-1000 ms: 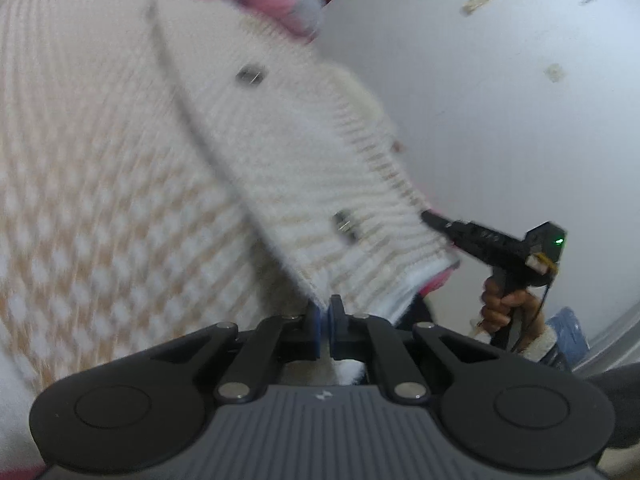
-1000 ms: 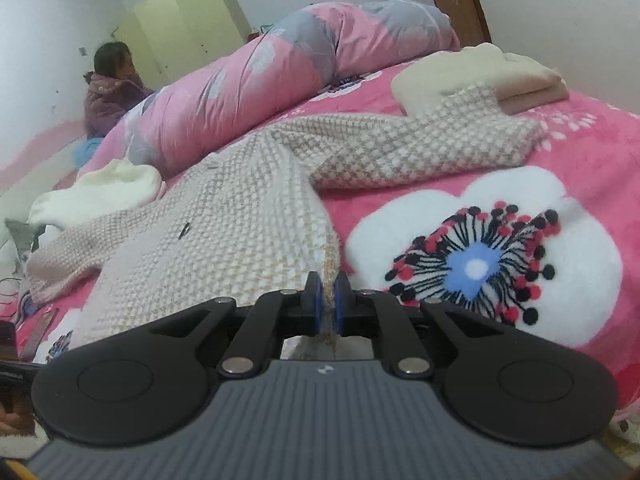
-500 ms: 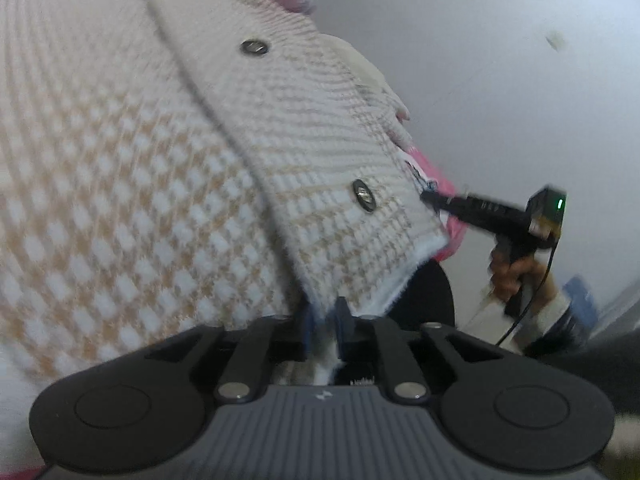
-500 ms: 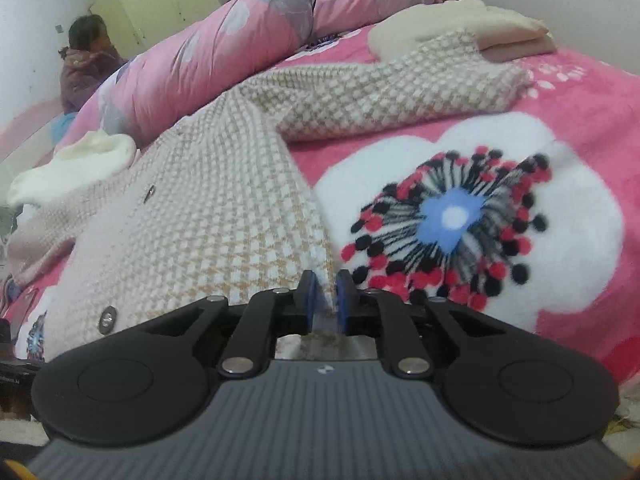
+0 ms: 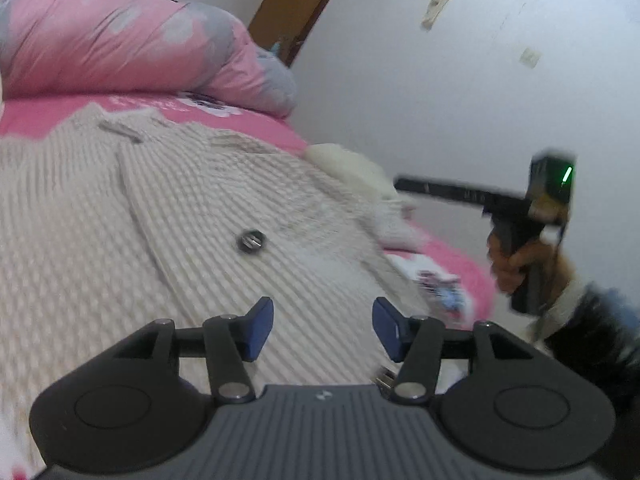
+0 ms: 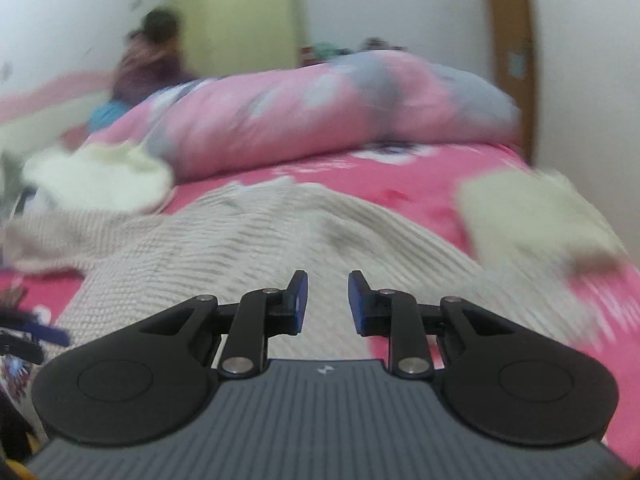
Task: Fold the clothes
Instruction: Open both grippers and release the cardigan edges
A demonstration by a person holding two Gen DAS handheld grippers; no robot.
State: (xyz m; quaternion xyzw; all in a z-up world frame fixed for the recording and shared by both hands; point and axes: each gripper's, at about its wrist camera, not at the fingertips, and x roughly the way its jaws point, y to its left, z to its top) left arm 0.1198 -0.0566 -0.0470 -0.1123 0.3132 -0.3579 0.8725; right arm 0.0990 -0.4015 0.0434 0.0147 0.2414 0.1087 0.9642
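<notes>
Pink bed [image 6: 400,192] with rolled quilt [image 6: 320,112]: cream knit cardigan [image 5: 100,220] spread flat on it, button [image 5: 250,239] facing up. Left gripper [image 5: 323,328]: jaws wide apart, empty, above cardigan. Right gripper [image 6: 327,302]: jaws parted, empty, over its hem.
</notes>
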